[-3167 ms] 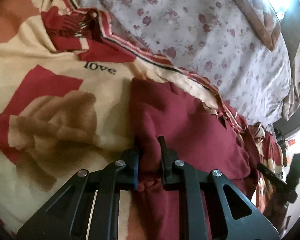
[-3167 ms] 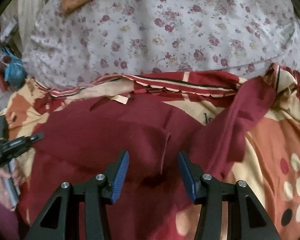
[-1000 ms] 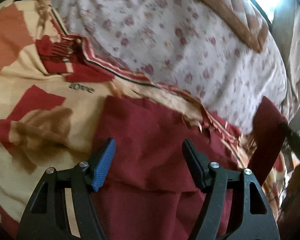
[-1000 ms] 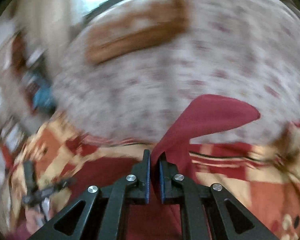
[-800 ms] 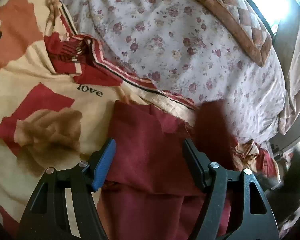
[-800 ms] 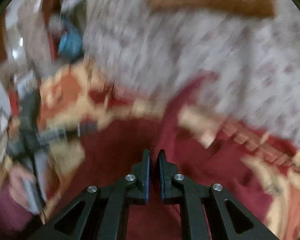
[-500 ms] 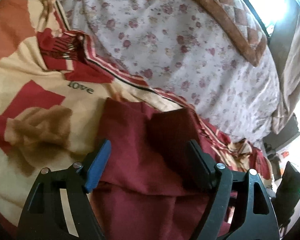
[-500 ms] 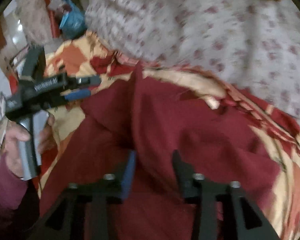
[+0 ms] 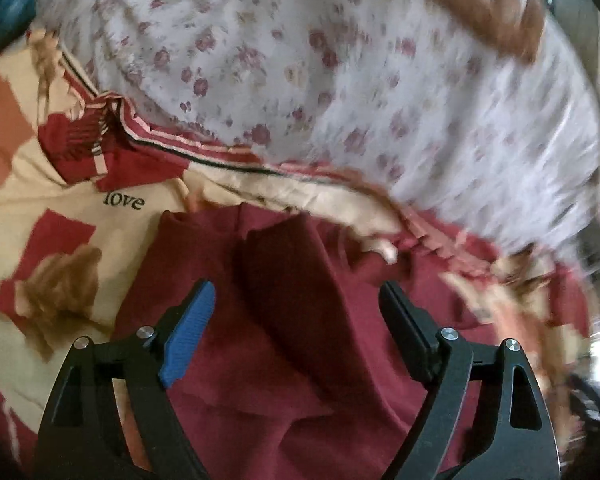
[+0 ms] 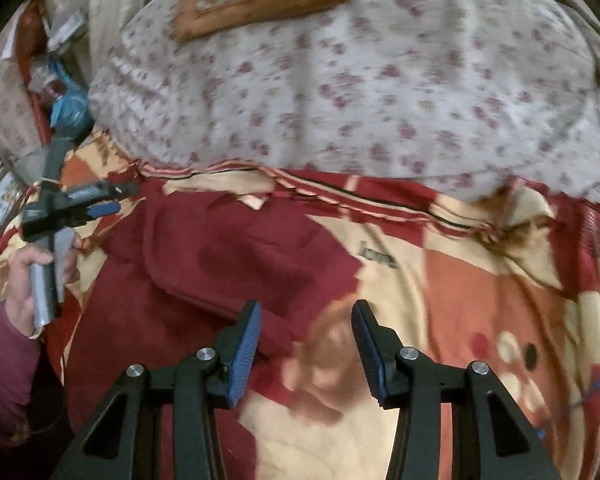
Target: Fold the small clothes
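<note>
Since 1 second ago the maroon sleeve that was being carried aloft is now lying folded across the garment, and both pairs of jaws have just been opening.

From the left wrist view, the left hand-held gripper (image 9: 296, 312) is hovering released, its jaws standing wide with nothing pinched between them. Below it the maroon garment (image 9: 300, 360) is lying on the patterned blanket (image 9: 60, 216) of the bed, with 1 darker folded flap crossing its middle. Beyond, the floral quilt (image 9: 340, 80) is blurring with motion.

From the right wrist view, the right hand-held gripper (image 10: 306, 332) is also released, its jaws partly apart and empty; they are hanging over the garment's right edge, where the maroon cloth is meeting the blanket. At the left of this view a person's hand (image 10: 28, 280) is holding the other gripper just beside the garment's far side.

Judging from this, the sleeve fold is finished and the step in hand is the letting go and repositioning. The next move is probably calling for both grippers to be pinching 1 end of the garment, lifting it evenly and laying it over the other end without disturbing the flap already folded.
</note>
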`<action>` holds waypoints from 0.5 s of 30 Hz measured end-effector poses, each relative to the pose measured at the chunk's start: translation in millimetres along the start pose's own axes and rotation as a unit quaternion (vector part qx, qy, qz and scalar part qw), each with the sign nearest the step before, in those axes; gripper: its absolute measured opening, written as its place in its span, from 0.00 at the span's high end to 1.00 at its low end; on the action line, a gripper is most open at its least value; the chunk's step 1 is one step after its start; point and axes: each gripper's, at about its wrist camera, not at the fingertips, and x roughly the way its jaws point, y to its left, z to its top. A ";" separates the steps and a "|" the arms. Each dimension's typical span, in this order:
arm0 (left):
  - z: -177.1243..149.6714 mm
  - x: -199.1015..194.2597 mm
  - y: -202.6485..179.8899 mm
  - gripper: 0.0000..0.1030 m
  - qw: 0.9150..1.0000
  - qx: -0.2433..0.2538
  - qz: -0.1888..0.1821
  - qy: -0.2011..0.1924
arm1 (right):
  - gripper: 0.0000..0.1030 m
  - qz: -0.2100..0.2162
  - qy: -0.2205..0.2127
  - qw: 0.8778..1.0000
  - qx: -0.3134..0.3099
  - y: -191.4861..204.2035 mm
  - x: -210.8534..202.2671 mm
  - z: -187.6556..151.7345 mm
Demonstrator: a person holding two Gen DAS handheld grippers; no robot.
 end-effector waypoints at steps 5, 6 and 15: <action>-1.2 39.0 -6.4 0.46 0.998 0.022 0.041 0.029 | 0.39 0.017 0.006 0.999 0.038 -18.6 -6.4 -11.4; -2.3 38.7 -1.2 0.68 0.999 0.021 0.031 0.033 | 0.39 0.020 0.011 0.999 0.038 -17.5 -2.2 -14.0; -41.2 -12.1 64.2 0.83 0.999 -0.013 -0.031 -0.027 | 0.38 0.062 0.030 0.993 0.095 -16.3 75.6 -6.8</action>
